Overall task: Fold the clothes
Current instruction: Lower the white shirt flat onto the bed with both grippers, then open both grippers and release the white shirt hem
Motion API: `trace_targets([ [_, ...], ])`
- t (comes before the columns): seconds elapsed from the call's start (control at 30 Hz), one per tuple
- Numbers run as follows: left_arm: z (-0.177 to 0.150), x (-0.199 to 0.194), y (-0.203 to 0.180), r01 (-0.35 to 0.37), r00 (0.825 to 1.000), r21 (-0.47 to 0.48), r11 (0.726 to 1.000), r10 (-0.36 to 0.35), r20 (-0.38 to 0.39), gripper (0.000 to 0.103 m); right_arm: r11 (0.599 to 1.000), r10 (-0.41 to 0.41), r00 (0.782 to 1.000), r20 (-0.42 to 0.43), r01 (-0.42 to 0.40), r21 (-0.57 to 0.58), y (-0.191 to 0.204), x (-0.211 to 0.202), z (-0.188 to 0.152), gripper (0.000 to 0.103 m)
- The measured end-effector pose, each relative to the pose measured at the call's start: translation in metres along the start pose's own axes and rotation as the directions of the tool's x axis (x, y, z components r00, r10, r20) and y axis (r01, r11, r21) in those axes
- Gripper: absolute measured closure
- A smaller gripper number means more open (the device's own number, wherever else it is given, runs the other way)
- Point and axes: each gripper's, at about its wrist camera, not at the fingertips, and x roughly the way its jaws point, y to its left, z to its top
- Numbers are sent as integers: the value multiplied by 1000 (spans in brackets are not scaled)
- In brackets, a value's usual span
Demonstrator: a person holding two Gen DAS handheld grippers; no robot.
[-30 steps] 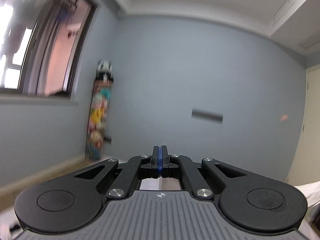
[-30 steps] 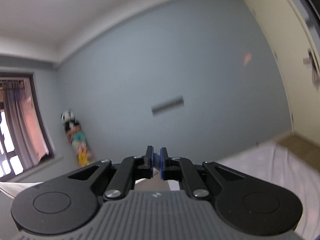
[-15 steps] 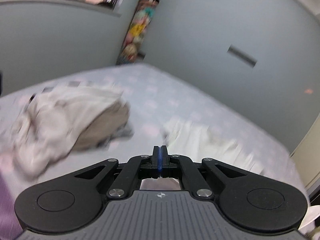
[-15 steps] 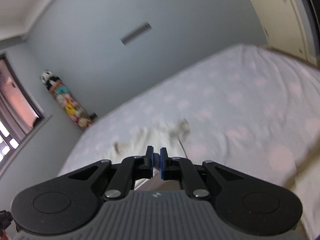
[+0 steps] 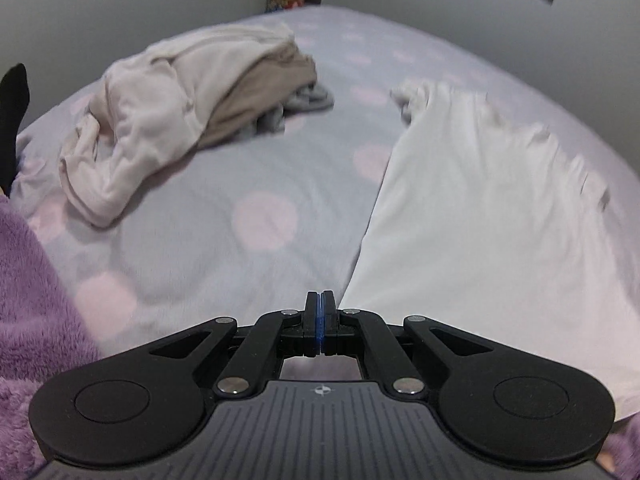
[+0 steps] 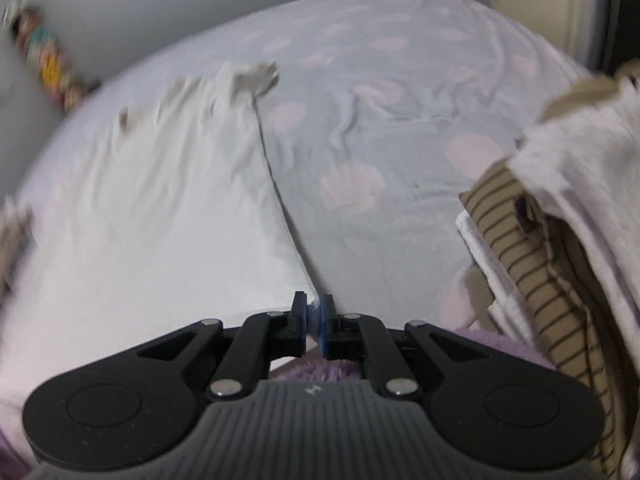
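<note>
A white garment (image 5: 480, 208) lies spread flat on the bed, its far end rumpled; it also shows in the right wrist view (image 6: 152, 216). My left gripper (image 5: 319, 320) is shut with nothing visible between its pads, just off the garment's near left corner. My right gripper (image 6: 314, 322) has its jaws almost closed with a narrow gap, at the garment's near right corner; whether cloth is pinched there is unclear.
A heap of cream, tan and grey clothes (image 5: 188, 96) lies at the far left. A pile with a striped tan piece (image 6: 532, 248) sits at the right. The bed sheet (image 6: 380, 128) is pale with pink dots. Purple fleece (image 5: 28, 300) lies at the near left.
Both grippers have tilted down from facing the wall to facing the bed and come low near the white garment's near edge. Their jaws look the same.
</note>
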Motion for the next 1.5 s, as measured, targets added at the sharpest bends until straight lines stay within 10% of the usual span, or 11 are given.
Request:
trace_targets([
  [0.3, -13, 27, -3, -16, 995, 67, 998, 22, -94, 103, 956, -129, 982, -140, 86, -281, 27, 26, -9, 95],
  [0.67, 8, 12, 7, 26, 995, 0, 1000, -25, -92, 83, 986, -66, 995, -76, 54, -157, 6, 3, 7, 83],
  [1.03, 97, 55, -39, 64, 998, 106, 992, -67, 21, 78, 997, 44, 991, 123, -35, -74, 41, 46, 83, 74],
  [1.5, 262, 209, -107, 107, 983, 161, 981, -128, 129, 59, 981, 193, 938, 287, -179, -74, 116, 182, 166, 68],
])
